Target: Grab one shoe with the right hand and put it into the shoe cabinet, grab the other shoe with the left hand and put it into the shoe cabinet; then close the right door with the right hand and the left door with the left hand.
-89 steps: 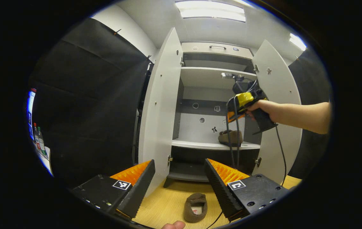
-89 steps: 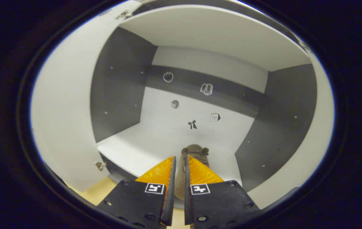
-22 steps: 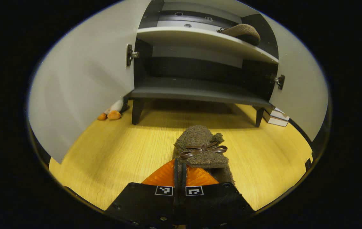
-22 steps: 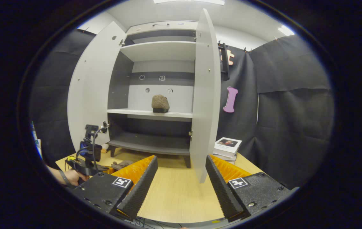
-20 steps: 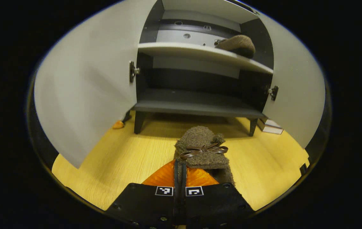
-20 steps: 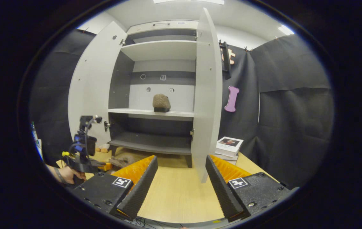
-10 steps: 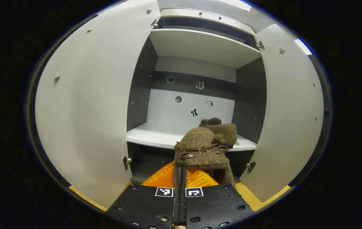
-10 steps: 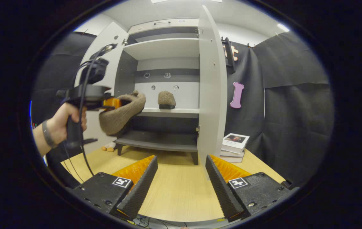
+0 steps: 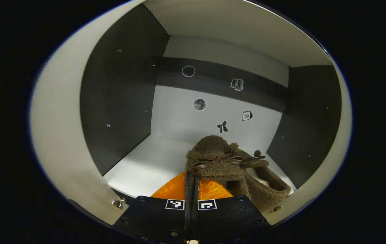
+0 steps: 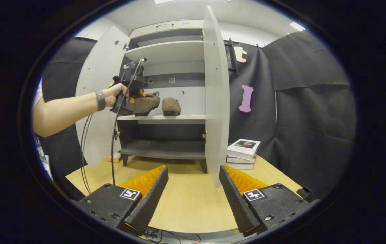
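Note:
My left gripper [image 9: 191, 175] is shut on the collar of a brown fuzzy shoe with a bow [image 9: 213, 159], inside the cabinet's middle compartment. The second brown shoe [image 9: 264, 184] lies on the white shelf [image 9: 145, 166] close to its right. In the right gripper view, a hand holds the left gripper [image 10: 128, 88] with its shoe [image 10: 146, 103] at shelf level, next to the other shoe [image 10: 171, 105]. I cannot tell whether the held shoe touches the shelf. My right gripper [image 10: 193, 189] hangs open and empty over the wooden floor, well in front of the cabinet.
Both cabinet doors stand open: the left door [image 10: 94, 95] and the right door [image 10: 215, 98], which shows edge-on. A stack of books [image 10: 244, 149] lies on the wooden floor [image 10: 186, 210] right of the cabinet. A dark lower shelf [image 10: 162, 152] sits below.
The left gripper has lifted its shoe from the floor and carried it forward into the middle compartment beside the other shoe. The right gripper stayed low and open.

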{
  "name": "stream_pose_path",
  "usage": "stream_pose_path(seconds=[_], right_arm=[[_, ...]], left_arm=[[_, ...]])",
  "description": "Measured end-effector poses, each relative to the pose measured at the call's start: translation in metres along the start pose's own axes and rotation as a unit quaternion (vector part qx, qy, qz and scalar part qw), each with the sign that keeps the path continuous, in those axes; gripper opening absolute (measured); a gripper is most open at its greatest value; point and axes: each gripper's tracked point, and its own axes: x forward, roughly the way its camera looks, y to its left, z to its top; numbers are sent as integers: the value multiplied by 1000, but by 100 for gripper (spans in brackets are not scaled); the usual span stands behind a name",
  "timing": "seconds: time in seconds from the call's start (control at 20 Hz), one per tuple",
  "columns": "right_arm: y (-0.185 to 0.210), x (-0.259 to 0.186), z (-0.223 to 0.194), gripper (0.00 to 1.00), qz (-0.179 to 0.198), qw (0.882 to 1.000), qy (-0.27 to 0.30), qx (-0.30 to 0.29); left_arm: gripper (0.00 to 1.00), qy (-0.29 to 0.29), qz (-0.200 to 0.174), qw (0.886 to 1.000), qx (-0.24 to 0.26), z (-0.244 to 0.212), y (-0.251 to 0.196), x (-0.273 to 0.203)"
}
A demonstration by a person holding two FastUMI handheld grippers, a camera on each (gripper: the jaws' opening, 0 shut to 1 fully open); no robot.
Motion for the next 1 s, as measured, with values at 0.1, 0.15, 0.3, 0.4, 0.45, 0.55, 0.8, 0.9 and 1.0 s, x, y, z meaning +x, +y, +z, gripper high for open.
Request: stream_pose_path(seconds=[0.1, 0.15, 0.3, 0.4, 0.45, 0.55, 0.8, 0.9, 1.0], right_arm=[[-6, 0, -2, 96, -8, 1000, 4, 3], [-10, 0, -3, 96, -14, 1000, 5, 5], [-18, 2, -6, 96, -23, 1000, 11, 14], [-19, 4, -5, 96, -25, 1000, 11, 15], [-19, 4, -5, 96, -25, 1000, 10, 14], [-19, 3, -6, 96, -23, 1000, 10, 11], [-21, -1, -4, 96, -22, 1000, 6, 8], [-25, -2, -4, 96, -23, 1000, 5, 9], [-26, -2, -5, 96, -23, 1000, 6, 12]], left_arm=[[0, 30, 10, 999, -2, -9, 1, 16], [0, 44, 10, 999, -8, -14, 1, 23], [5, 57, 9, 998, -23, -17, 0, 33], [0, 66, 12, 998, -17, -16, 1, 36], [1, 77, 12, 997, -16, -17, 1, 39], [1, 88, 13, 996, -24, -17, 0, 40], [11, 102, 6, 994, -38, -18, -1, 38], [18, 105, 4, 994, -38, -20, -1, 38], [20, 105, 2, 994, -38, -18, -2, 32]])
